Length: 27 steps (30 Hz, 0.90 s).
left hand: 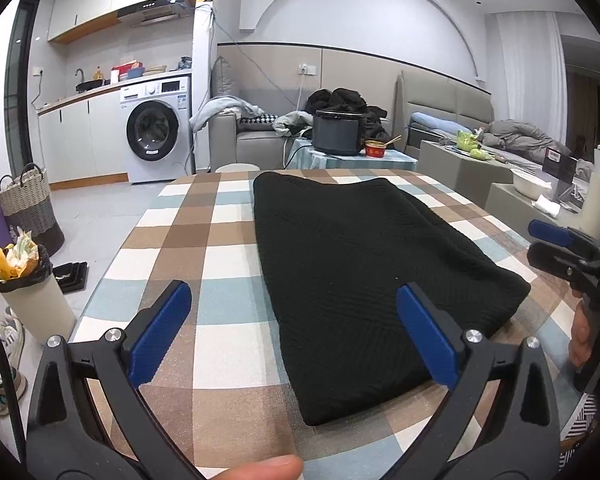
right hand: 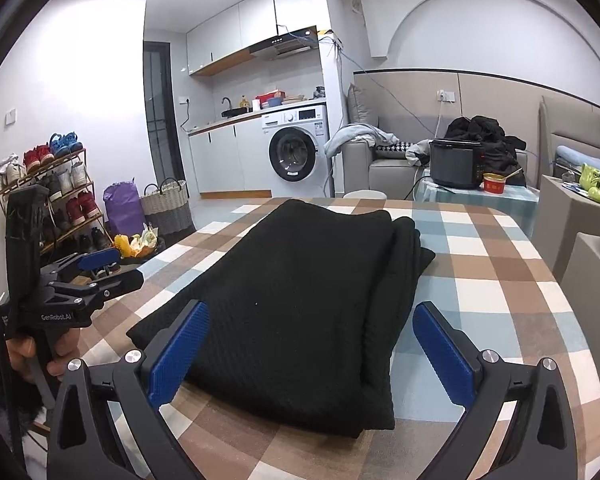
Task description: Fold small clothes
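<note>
A black knitted garment (left hand: 364, 264) lies folded into a long flat stack on the checked tablecloth (left hand: 204, 248). My left gripper (left hand: 296, 320) hovers open above the garment's near left corner, nothing between its blue pads. In the right wrist view the same garment (right hand: 300, 300) shows layered edges along its right side. My right gripper (right hand: 312, 344) stands open over the garment's near end, pads apart and not touching it. Each gripper shows in the other's view: the right one (left hand: 556, 248) at the right edge, the left one (right hand: 96, 268) at the left edge, held by a hand.
Beyond the table's far edge stand a small table with a dark cooker (left hand: 338, 132) and a red bowl (left hand: 376, 148). A grey sofa (left hand: 256, 136) with clothes, a washing machine (left hand: 156, 132), a full bin (left hand: 28, 288) and a shoe rack (right hand: 52, 200) surround the table.
</note>
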Tool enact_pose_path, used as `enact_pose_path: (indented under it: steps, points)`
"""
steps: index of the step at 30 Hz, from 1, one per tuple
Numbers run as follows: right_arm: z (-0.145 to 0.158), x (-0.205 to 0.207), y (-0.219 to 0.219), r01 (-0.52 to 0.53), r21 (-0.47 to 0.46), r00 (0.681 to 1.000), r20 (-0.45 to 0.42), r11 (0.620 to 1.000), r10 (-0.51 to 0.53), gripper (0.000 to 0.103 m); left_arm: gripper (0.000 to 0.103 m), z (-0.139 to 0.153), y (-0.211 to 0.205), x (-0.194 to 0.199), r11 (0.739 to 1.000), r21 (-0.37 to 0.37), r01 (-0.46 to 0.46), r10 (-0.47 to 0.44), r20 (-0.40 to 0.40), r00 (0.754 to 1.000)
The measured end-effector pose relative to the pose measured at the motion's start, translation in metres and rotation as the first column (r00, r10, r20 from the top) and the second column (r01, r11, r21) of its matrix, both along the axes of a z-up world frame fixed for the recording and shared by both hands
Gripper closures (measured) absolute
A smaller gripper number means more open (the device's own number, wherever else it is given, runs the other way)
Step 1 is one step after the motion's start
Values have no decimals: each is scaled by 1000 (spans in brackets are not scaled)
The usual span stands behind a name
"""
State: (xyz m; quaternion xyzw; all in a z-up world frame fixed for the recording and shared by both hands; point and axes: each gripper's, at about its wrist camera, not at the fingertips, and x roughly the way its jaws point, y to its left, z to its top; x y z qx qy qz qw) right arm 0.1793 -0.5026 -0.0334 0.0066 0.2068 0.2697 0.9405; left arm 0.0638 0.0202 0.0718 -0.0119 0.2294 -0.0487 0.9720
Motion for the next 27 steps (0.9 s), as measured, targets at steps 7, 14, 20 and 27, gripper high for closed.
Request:
enact_pose_path:
  steps: [7,14,20,27]
  points:
    - [0,-1,-7,21,40,1000,1,999,-21,0,1,0,-1,-1,1000,-4,12,-12,6,1000]
    - [1,0,-9,25,54,1000,9,998,-26,0,1,0,-1,-1,1000,-4,5,-5,12,1000]
    - [1,0,-5,24,35,1000,16,999,-25,0,1,-1,-1,-1,1000,-4,5,-5,5,1000]
    - [2,-2,-4,17,24,1000,25,1000,-18,0,1,-2,-1,1,1000,-6,11,-11,1,1000]
